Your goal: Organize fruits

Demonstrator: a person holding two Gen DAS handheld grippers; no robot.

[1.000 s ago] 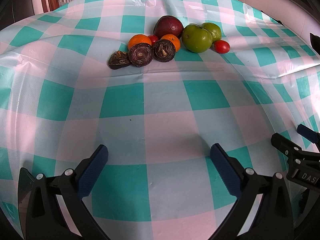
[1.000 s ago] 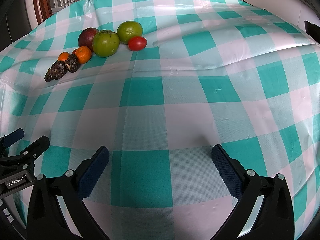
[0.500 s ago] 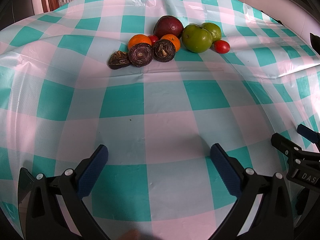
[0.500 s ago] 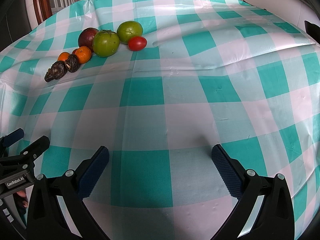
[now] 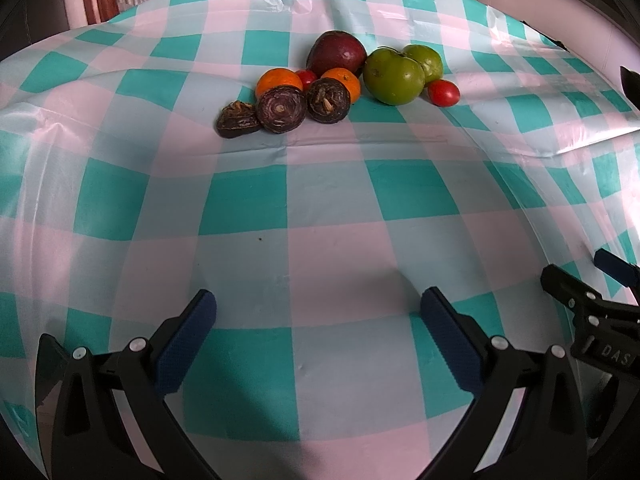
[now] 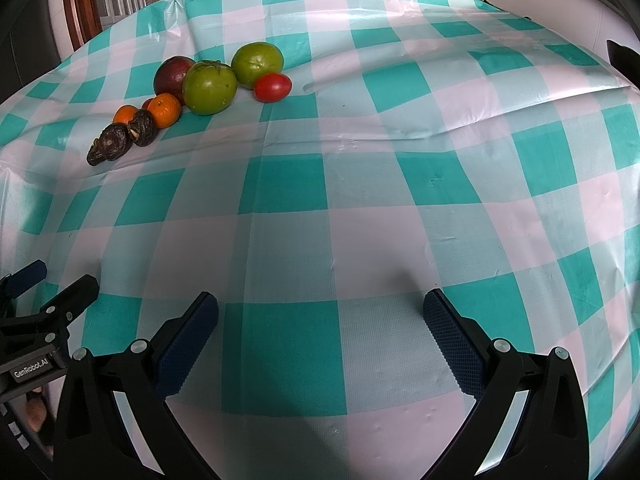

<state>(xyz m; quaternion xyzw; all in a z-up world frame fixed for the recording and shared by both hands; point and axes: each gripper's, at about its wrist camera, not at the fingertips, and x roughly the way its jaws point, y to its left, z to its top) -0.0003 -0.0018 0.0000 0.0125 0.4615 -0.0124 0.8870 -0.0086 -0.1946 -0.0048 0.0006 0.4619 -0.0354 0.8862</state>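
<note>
Fruits (image 5: pixel 332 84) clustered on the desk (image 5: pixel 320 208), far side of checked cloth. Left gripper (image 5: pixel 318 312) and right gripper (image 6: pixel 320 312) both well short of the cluster, jaws wide, empty.

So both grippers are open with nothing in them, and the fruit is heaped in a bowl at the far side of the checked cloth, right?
Not quite. There is no bowl: the fruit lies loose, directly on the checked cloth, as the left wrist view shows. The rest holds: the left gripper and right gripper are both open and empty, and the fruit is at the far side.
</note>
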